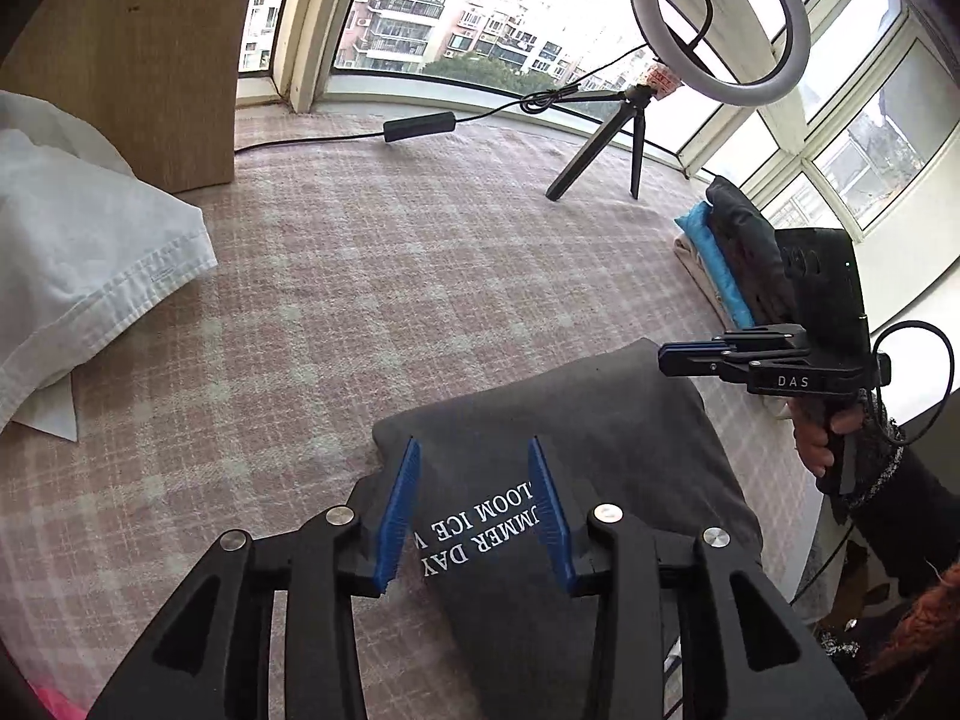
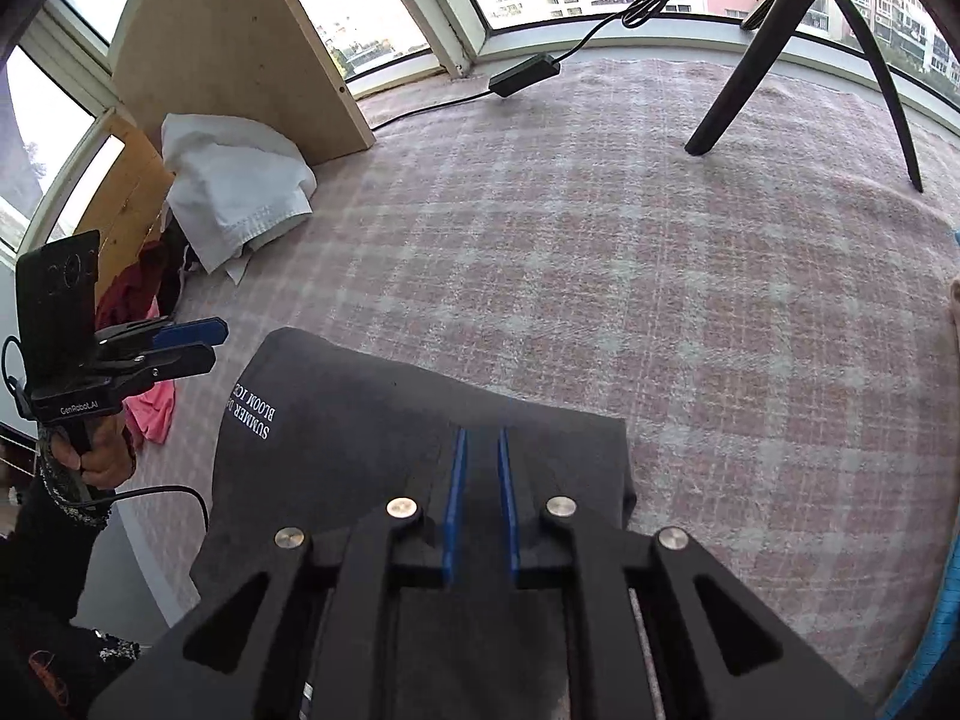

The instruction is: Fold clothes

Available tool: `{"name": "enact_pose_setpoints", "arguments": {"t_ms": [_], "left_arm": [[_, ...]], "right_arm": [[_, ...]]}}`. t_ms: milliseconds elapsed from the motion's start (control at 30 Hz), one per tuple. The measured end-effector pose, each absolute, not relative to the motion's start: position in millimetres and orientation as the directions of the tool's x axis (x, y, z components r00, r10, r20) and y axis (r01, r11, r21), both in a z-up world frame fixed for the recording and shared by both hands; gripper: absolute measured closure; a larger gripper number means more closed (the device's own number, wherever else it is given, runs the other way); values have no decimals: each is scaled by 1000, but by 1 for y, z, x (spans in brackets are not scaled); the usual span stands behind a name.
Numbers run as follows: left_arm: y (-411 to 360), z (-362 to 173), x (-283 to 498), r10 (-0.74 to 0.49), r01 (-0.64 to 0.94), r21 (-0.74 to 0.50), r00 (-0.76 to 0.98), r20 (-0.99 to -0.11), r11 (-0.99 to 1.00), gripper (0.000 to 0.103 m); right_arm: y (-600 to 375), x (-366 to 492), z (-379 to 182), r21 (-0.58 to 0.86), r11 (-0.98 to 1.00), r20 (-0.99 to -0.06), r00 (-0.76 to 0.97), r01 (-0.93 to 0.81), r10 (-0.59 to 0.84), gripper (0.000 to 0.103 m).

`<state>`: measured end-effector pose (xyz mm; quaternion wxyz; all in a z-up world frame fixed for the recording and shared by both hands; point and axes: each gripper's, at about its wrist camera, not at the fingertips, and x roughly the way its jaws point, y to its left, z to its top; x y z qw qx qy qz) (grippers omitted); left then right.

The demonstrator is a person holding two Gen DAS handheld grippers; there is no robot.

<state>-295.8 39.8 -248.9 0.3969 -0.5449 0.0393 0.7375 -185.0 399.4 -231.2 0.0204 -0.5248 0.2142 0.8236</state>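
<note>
A folded dark grey garment (image 1: 600, 420) with white lettering lies on the pink checked blanket (image 1: 360, 276); it also shows in the right wrist view (image 2: 372, 420). My left gripper (image 1: 477, 507) is open, its blue pads spread above the lettering, holding nothing. My right gripper (image 2: 480, 498) hovers over the garment's right part with its pads close together and a narrow gap, nothing between them. From the left wrist view the right gripper (image 1: 666, 357) looks nearly shut, just above the garment's far right corner. From the right wrist view the left gripper (image 2: 216, 342) is at the left.
White crumpled cloth (image 1: 78, 252) lies at the left by a wooden board (image 1: 150, 60). A ring light on a tripod (image 1: 636, 120) and its cable box (image 1: 420, 126) stand by the window. Folded clothes (image 1: 726, 258) are stacked at right. Red and pink garments (image 2: 144, 360) lie at far left.
</note>
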Motion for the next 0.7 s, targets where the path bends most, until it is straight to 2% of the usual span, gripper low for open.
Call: {"name": "enact_pose_setpoints", "arguments": {"t_ms": [33,67,200,233,267,333,367,567,700], "left_arm": [[41,-259,-292,498,-622,-338,-97,-862,-706,64],[41,-268,-289,452,-615,-300,-105,-886,-729,64],[8,-245,-273,488,-564,-332,-147,-860,-756,65],[0,-239,-266,487,-562,-326,-160,-859,-760,64],[-9,-234,-259,490,-555,-330,-167,-855,-764,64],[-23,-231,-247,510,-533,-365,-152,-847,-764,61],[-28,-232,-241,515,-517,-381,-141,-846,-767,60],[-33,-248,-217,516,-438,-435,-81,-853,-787,59],[-24,-251,-213,550,-398,-486,-56,-833,-778,59]], "right_arm": [[399,-186,-242,274,-920,-901,-408,-279,-145,92],[406,-182,-242,314,-901,-886,-433,-299,-165,93],[433,-139,-203,293,-844,-879,-473,-448,-54,88],[436,-125,-192,298,-835,-871,-489,-462,-40,81],[439,-111,-182,303,-826,-863,-504,-475,-27,68],[429,-91,-178,330,-815,-856,-515,-477,-45,54],[423,-81,-176,343,-809,-852,-521,-477,-54,52],[370,-53,-215,355,-800,-881,-460,-485,-112,52],[357,-47,-214,337,-807,-871,-486,-485,-71,52]]}}
